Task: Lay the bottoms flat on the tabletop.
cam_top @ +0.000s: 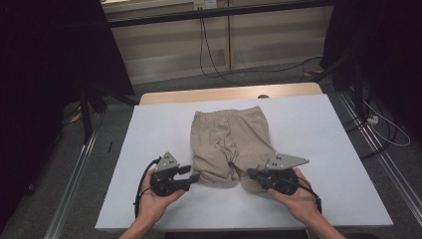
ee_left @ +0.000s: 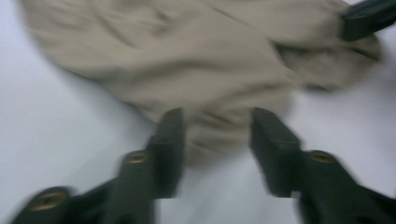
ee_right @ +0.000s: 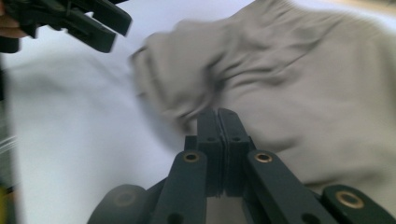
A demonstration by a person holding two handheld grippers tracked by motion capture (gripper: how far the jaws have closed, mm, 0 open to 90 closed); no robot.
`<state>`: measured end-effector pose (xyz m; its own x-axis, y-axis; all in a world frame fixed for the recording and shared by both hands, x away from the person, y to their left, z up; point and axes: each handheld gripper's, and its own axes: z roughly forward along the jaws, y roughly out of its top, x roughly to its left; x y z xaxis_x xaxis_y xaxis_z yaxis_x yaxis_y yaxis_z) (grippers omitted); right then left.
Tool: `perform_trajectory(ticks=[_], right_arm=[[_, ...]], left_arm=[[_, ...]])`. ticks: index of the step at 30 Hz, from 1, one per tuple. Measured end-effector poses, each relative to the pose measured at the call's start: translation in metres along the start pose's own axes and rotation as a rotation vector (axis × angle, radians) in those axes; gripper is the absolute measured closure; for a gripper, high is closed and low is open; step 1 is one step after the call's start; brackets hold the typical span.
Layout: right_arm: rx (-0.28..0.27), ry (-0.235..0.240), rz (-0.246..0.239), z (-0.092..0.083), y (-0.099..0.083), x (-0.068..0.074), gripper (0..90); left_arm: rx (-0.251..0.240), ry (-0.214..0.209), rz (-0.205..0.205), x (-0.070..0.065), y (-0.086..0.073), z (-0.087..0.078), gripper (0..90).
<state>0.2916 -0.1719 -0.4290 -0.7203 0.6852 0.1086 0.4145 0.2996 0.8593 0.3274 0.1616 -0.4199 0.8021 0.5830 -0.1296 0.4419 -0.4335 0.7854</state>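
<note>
Beige shorts between left gripper and right gripper, hems nearest

Matt beige cloth shorts; smooth white table

Both bare forearms reach in from the near edge, the left black two-jaw gripper with jaws parted, the right black two-jaw gripper with jaws pressed together.

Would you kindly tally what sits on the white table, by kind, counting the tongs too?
Beige shorts: 1
Black tongs: 2, the left tongs and the right tongs
Total: 3
</note>
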Motion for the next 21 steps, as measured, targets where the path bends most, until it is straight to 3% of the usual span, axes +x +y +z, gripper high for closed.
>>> perform_trajectory(ticks=[2,3,6,9,11,12,13,14,15,16,18,21], right_arm=[[0.027,0.021,-0.024,0.004,-0.006,0.010,89.6],[0.055,0.047,-0.047,0.011,-0.009,0.019,87.0],[0.067,0.061,-0.054,0.018,-0.009,0.021,83.1],[0.123,0.059,-0.062,0.030,-0.015,0.020,79.9],[0.180,0.056,-0.066,0.039,-0.020,0.016,81.0],[0.180,0.056,-0.066,0.039,-0.020,0.016,81.0],[0.172,0.013,-0.083,0.039,-0.019,0.012,82.2],[0.172,0.013,-0.083,0.039,-0.019,0.012,82.2],[0.171,0.001,-0.036,0.039,-0.019,0.004,82.5],[0.171,0.001,-0.036,0.039,-0.019,0.004,82.5],[0.167,-0.054,-0.051,0.037,-0.018,-0.001,82.7],[0.162,-0.105,-0.054,0.036,-0.017,-0.012,82.8]], left_arm=[[0.035,-0.068,0.027,-0.010,-0.004,0.003,69.1],[0.042,-0.078,0.048,-0.013,-0.004,0.007,72.4],[0.074,-0.092,0.086,-0.019,-0.003,0.025,69.2],[0.111,-0.108,0.103,-0.021,-0.001,0.041,61.7],[0.116,-0.089,0.114,-0.020,0.002,0.048,53.8],[0.117,-0.083,0.118,-0.019,0.003,0.051,53.8],[0.119,-0.073,0.120,-0.018,0.004,0.054,47.9],[0.118,-0.056,0.119,-0.017,0.005,0.057,47.9],[0.119,-0.049,0.123,-0.014,0.007,0.062,40.3],[0.119,-0.049,0.123,-0.014,0.007,0.062,37.3],[0.116,-0.008,0.149,-0.012,0.010,0.066,37.3],[0.115,0.012,0.148,-0.009,0.016,0.074,29.2]])
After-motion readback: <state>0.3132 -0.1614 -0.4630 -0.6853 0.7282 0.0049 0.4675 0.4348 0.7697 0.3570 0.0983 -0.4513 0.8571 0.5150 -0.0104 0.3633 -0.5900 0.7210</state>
